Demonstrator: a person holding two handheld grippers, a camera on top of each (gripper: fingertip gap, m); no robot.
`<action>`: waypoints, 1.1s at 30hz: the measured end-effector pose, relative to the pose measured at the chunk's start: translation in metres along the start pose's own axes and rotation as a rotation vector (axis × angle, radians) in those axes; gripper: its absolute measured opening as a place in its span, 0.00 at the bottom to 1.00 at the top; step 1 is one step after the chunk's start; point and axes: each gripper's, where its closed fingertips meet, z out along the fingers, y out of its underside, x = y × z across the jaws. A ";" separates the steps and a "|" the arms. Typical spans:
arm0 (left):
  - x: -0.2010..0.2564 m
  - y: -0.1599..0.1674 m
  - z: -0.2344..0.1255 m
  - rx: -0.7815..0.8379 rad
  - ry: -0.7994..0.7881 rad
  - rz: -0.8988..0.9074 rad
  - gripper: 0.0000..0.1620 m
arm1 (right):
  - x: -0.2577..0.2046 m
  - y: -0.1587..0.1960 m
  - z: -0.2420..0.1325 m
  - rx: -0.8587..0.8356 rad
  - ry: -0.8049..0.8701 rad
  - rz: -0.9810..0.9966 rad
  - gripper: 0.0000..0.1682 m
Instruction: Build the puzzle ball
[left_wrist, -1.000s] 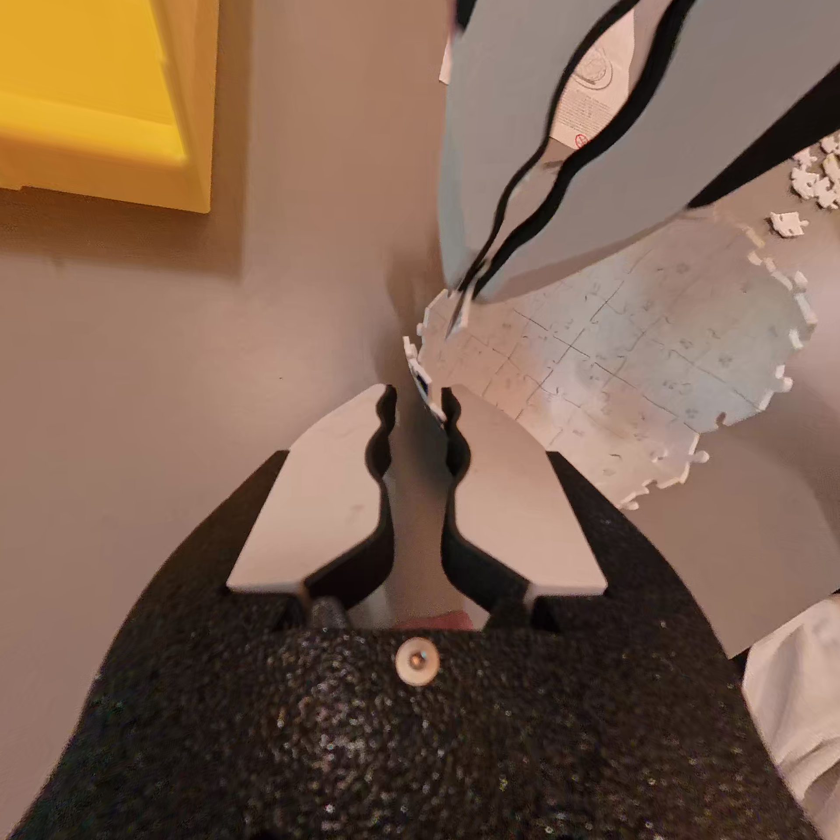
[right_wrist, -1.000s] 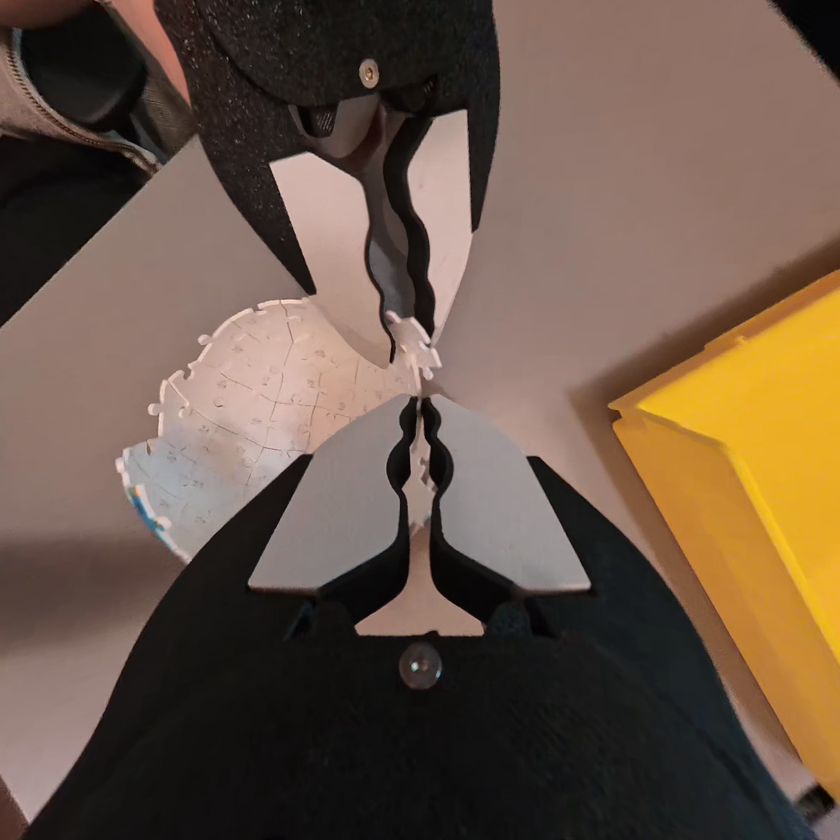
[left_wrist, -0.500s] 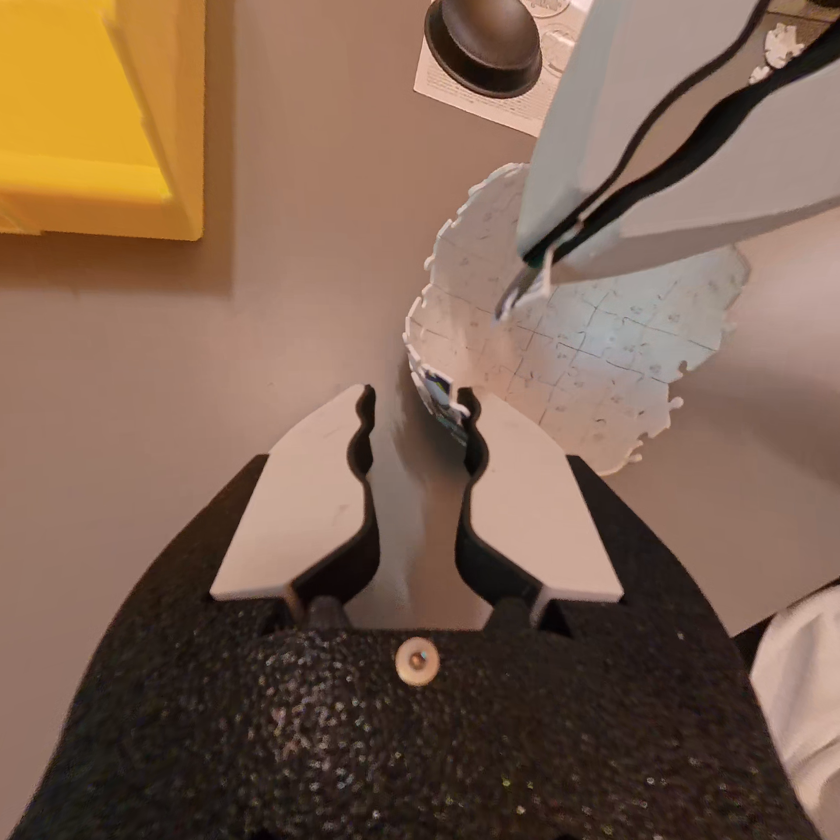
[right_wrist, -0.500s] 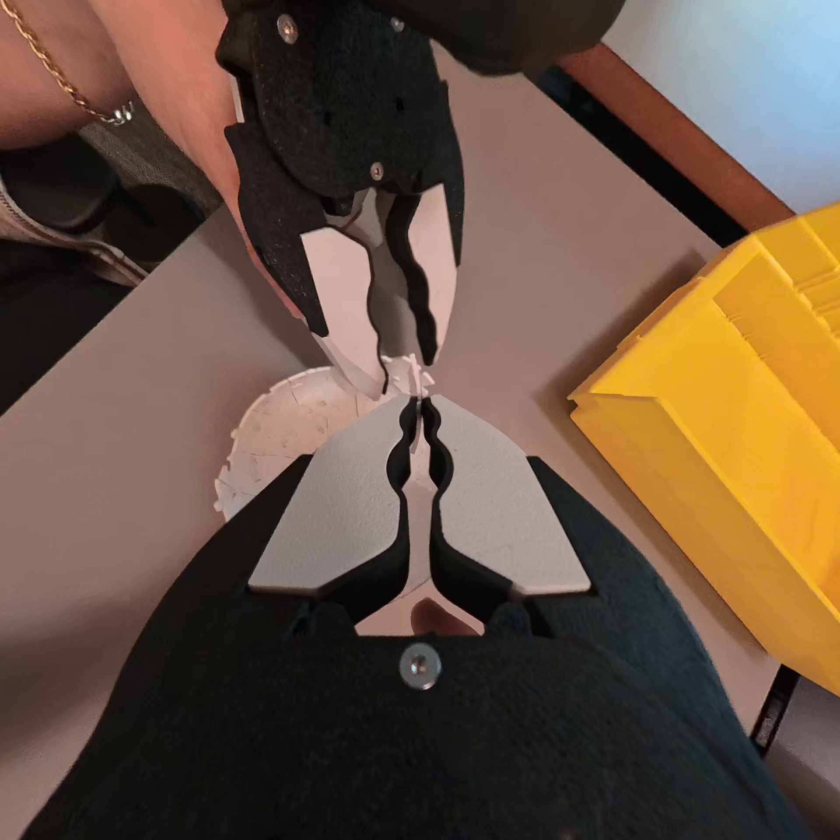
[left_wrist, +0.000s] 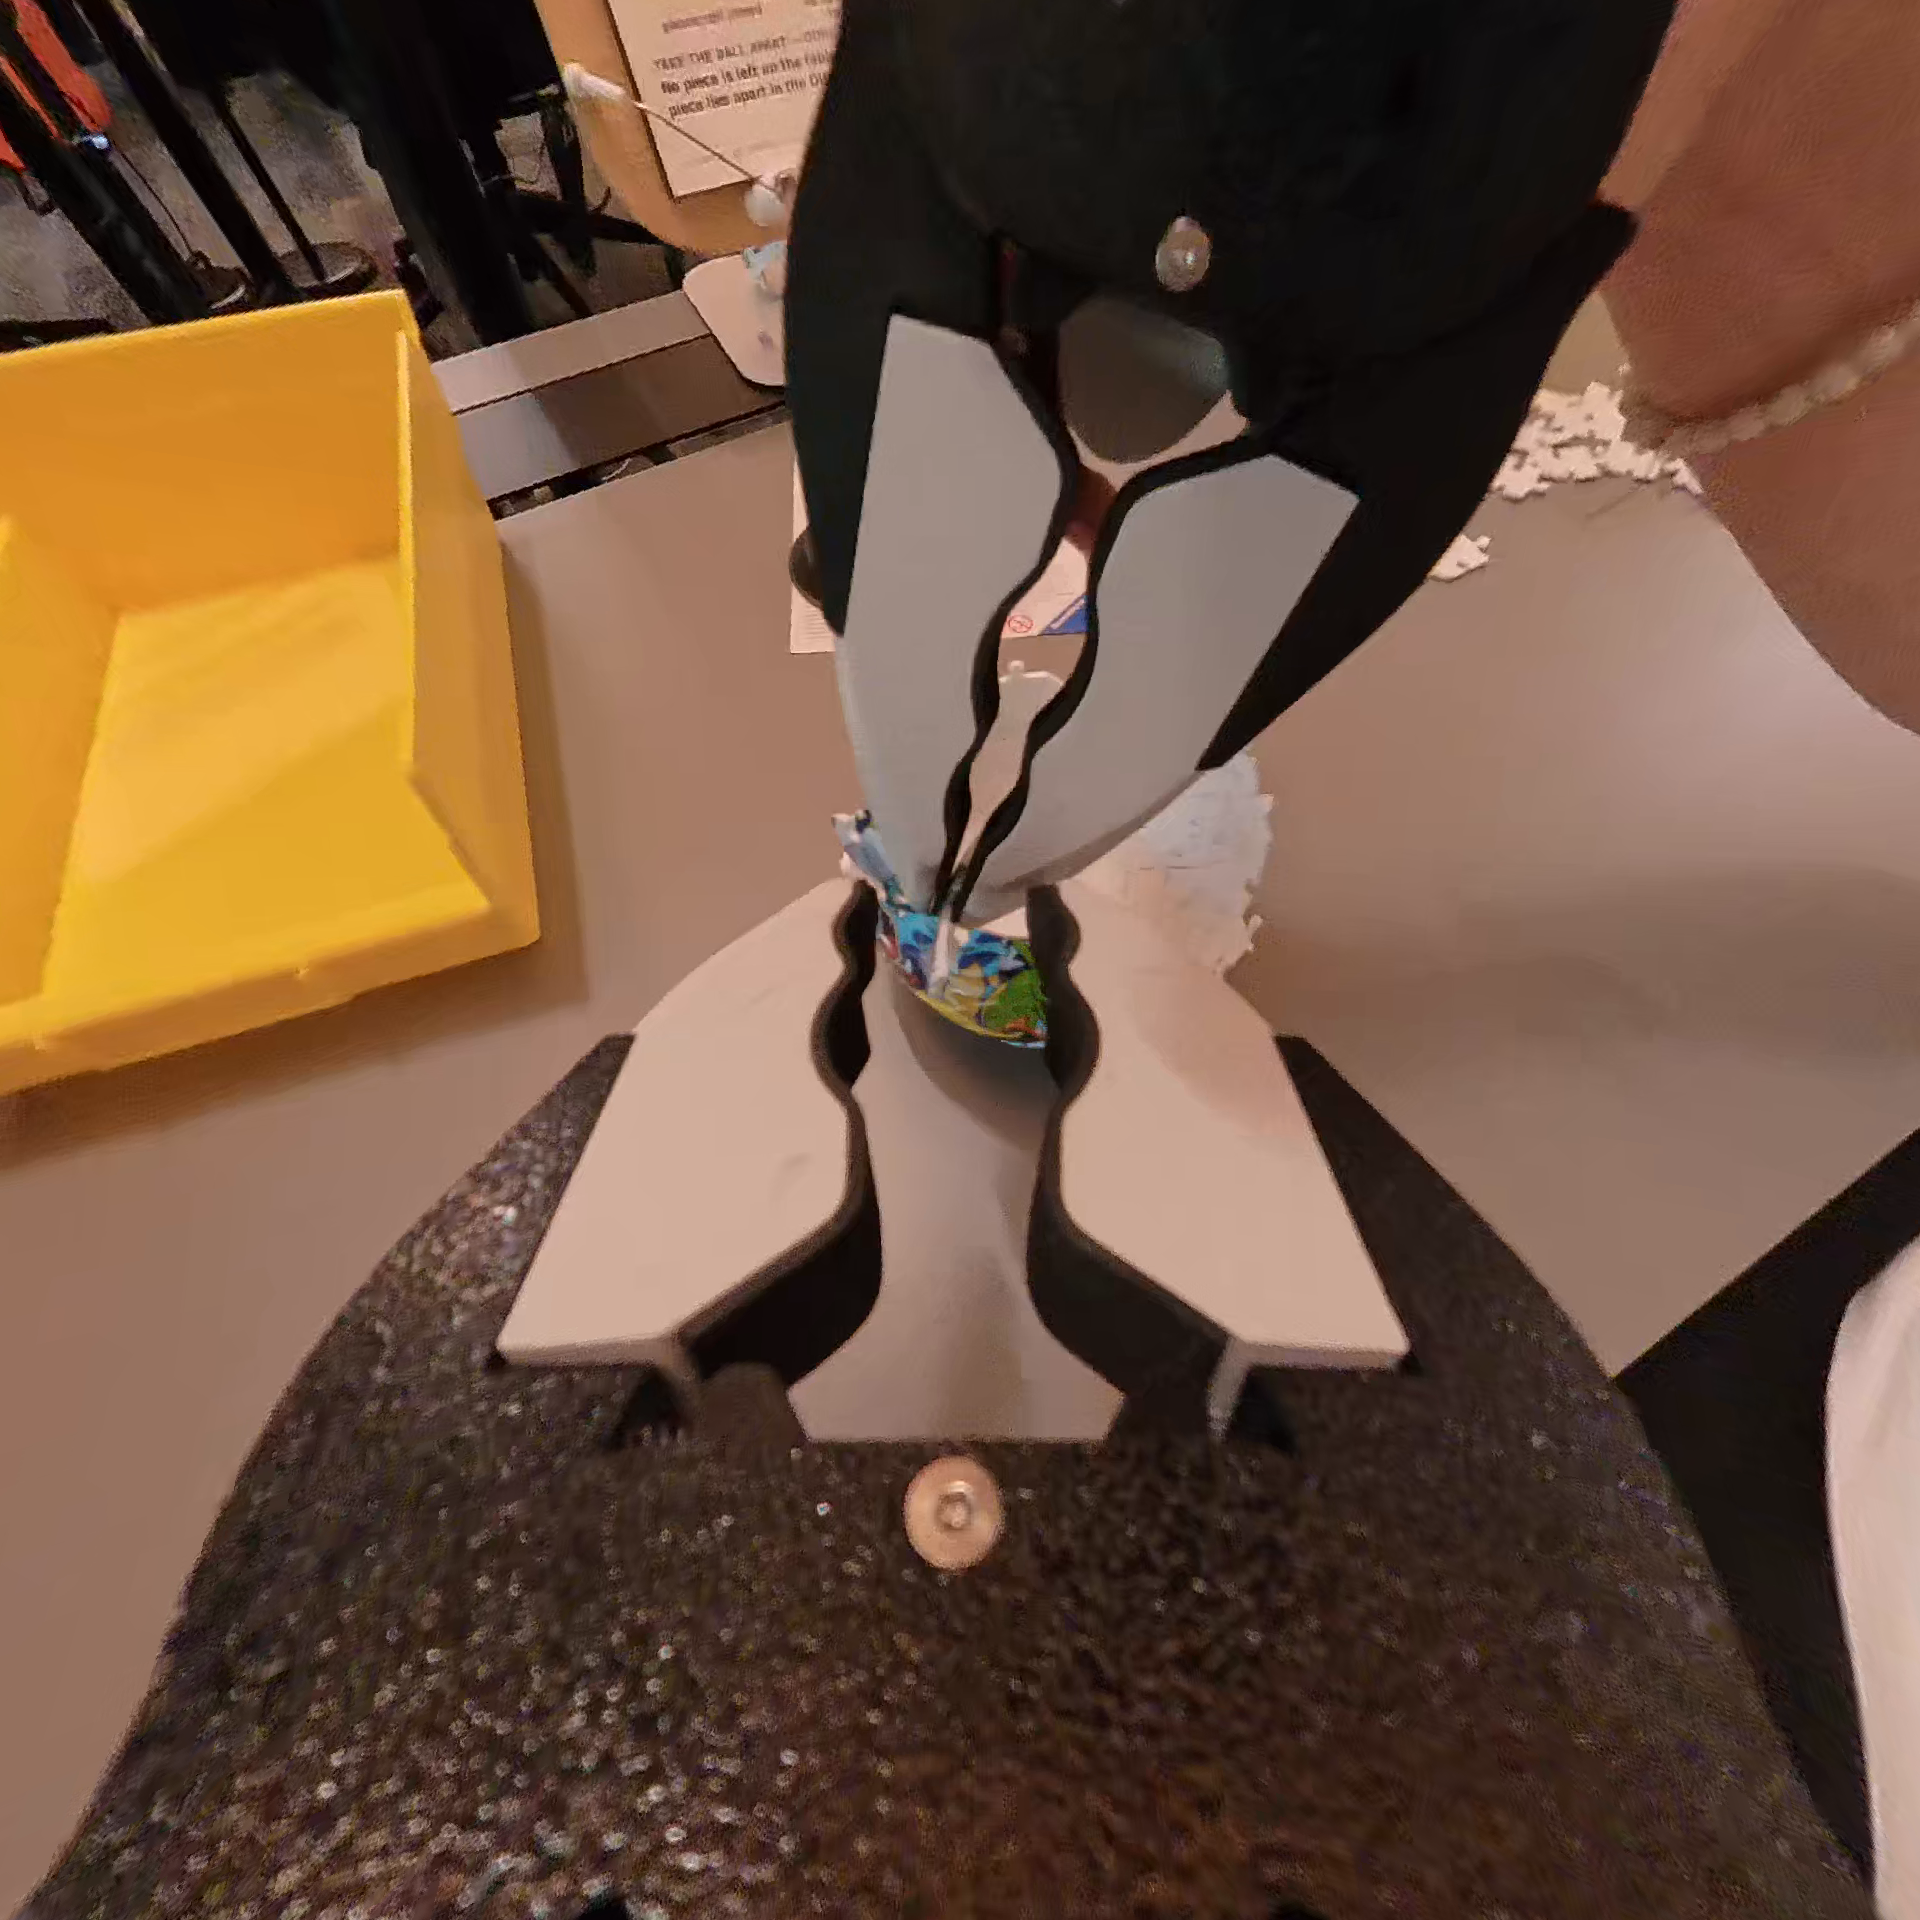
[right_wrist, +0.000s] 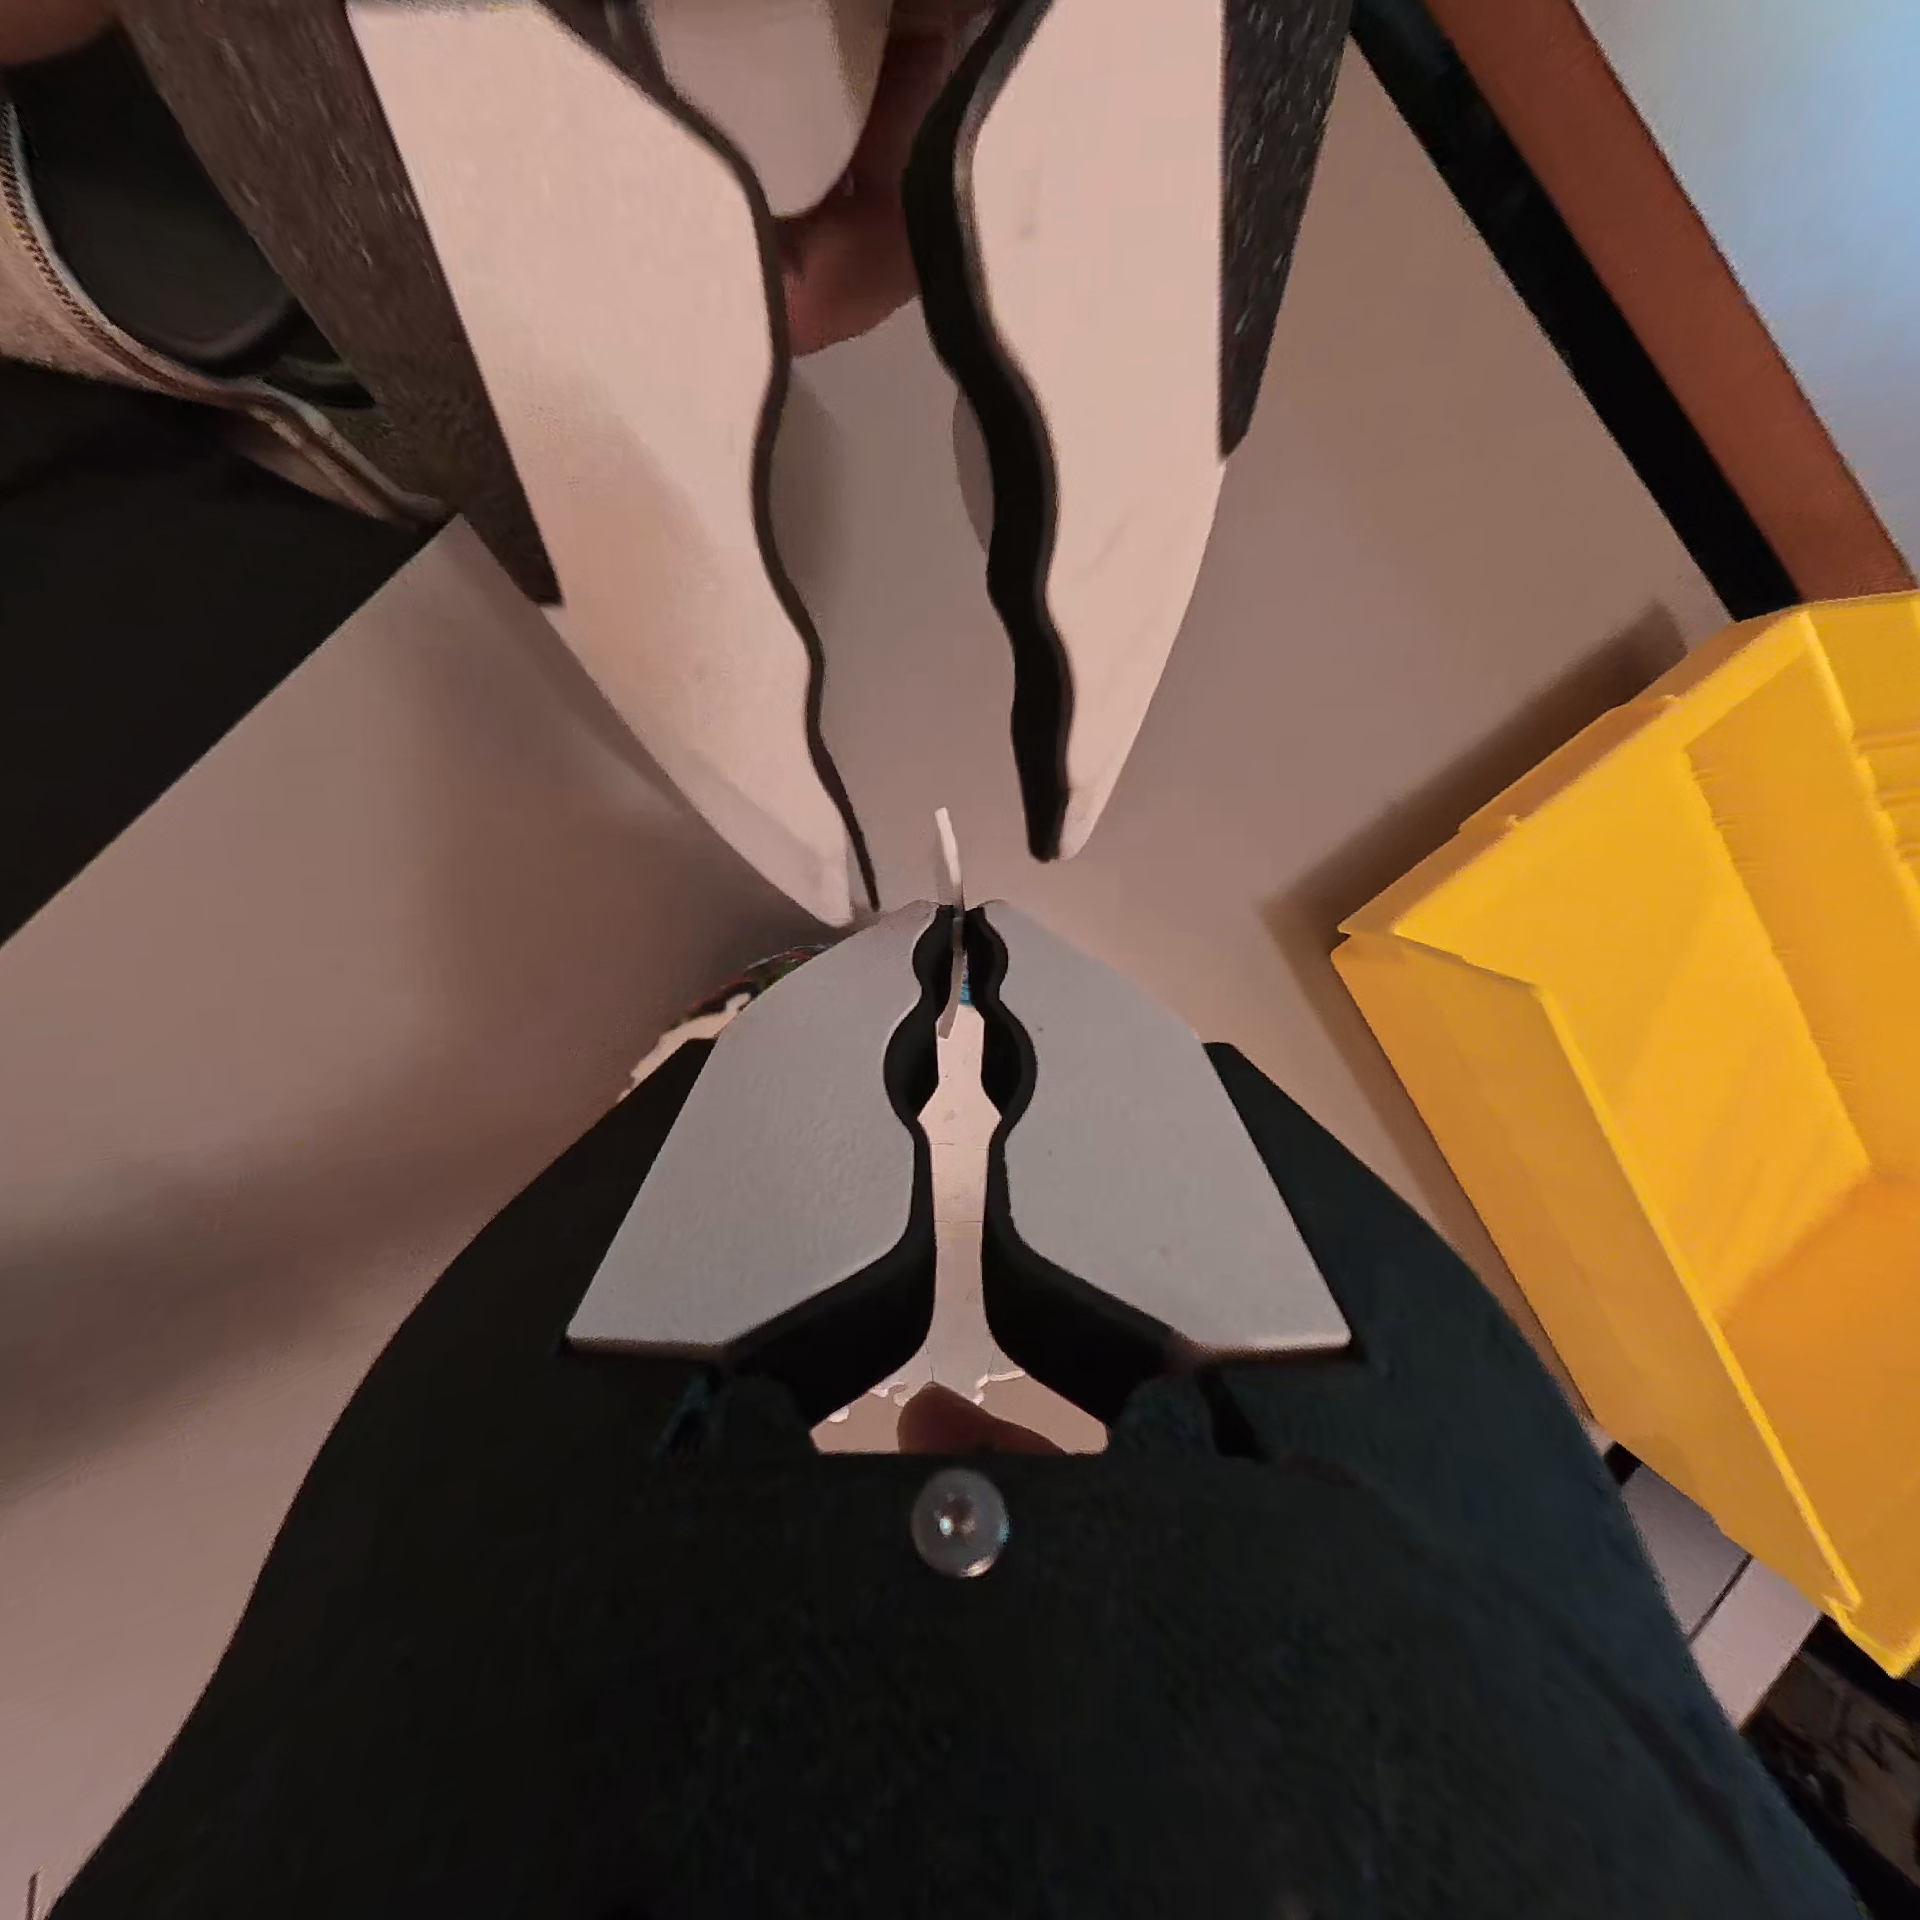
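Your right gripper (right_wrist: 954, 914) pinches a puzzle piece (right_wrist: 948, 873) edge-on at frame centre, directly between the tips of your wide-open, empty left gripper (left_wrist: 948, 914), above the half-built ball (left_wrist: 977, 977) on the surface (left_wrist: 1507, 883).

Each camera sits behind its own tongs and looks forward and down at the bench (left_wrist: 1558, 935) from very near. The two views face each other; both show the yellow bin (left_wrist: 239, 665) (right_wrist: 1683, 1091).
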 end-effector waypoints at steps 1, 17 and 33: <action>0.000 0.002 0.001 -0.015 -0.010 0.019 0.15 | -0.001 -0.002 -0.002 0.004 0.003 -0.004 0.01; -0.003 -0.005 0.002 0.043 0.022 0.045 0.01 | 0.002 -0.008 -0.018 0.053 0.080 -0.077 0.02; -0.010 -0.010 -0.004 0.086 0.022 -0.020 0.01 | 0.010 -0.009 -0.025 0.170 0.171 -0.023 0.02</action>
